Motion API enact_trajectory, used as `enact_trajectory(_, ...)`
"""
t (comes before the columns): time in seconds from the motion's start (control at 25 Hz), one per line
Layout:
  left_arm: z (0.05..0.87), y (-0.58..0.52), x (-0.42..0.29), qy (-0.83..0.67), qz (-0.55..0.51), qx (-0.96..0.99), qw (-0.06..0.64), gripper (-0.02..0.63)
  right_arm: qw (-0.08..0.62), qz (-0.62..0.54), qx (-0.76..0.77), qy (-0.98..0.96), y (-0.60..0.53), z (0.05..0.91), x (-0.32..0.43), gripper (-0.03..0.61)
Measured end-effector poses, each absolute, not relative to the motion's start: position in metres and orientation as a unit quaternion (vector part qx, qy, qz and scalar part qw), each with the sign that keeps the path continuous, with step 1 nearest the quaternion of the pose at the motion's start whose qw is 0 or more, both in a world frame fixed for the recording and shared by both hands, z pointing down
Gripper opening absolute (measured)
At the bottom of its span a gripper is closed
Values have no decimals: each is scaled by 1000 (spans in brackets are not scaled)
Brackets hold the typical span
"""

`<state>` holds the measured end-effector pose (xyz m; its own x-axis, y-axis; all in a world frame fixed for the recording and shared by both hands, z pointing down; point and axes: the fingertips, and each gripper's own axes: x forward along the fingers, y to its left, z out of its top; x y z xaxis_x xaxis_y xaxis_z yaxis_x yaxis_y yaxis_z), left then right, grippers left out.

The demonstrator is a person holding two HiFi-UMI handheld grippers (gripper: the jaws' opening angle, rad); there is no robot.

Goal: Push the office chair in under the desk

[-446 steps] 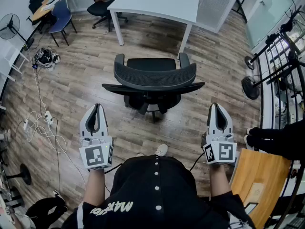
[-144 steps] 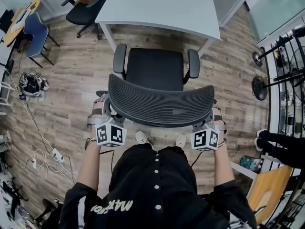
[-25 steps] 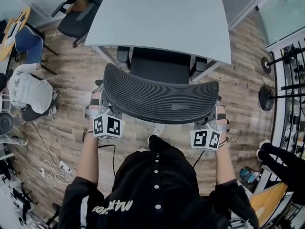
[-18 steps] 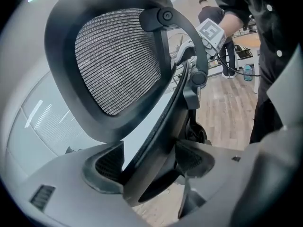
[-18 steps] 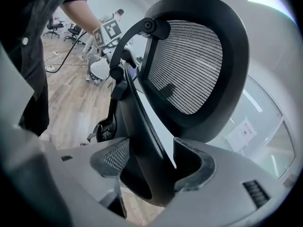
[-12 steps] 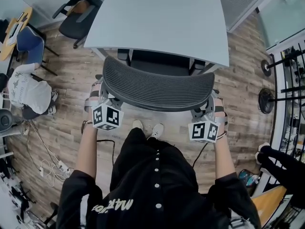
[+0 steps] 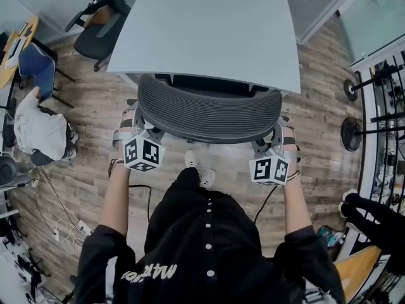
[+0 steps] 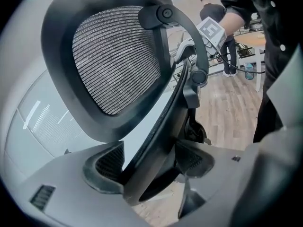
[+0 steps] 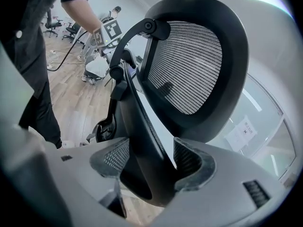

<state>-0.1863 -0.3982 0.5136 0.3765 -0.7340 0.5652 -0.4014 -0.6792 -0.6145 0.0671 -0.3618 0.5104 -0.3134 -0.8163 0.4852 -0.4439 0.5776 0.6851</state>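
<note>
One office chair (image 7: 209,116), one desk (image 7: 209,30), two grippers. The chair's seat and armrests are out of sight beneath the desk top, and only the mesh backrest shows, just near of the desk's near edge. The backrest's long axis runs left-right, parallel to that edge. The left gripper (image 7: 131,124) is clenched on the backrest's frame bar at the left end, and its own view shows the bar between the pads (image 8: 102,162). The right gripper (image 9: 147,162) grips the matching bar at the right end in the same way. Both sit on the near side of the backrest, about equally close to it, and the desk lies straight ahead on the far side. So any remaining push goes straight far, looks nearly done. Also two other chairs (image 7: 95,5) at far left and one person (image 7: 41,132) crouched at left.
</note>
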Motion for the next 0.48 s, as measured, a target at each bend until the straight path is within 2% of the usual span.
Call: enact_trajectory(0.48,517,-428,-172,348,-438,-807,188,347,424,-216,403,-782,-395,513,82,304)
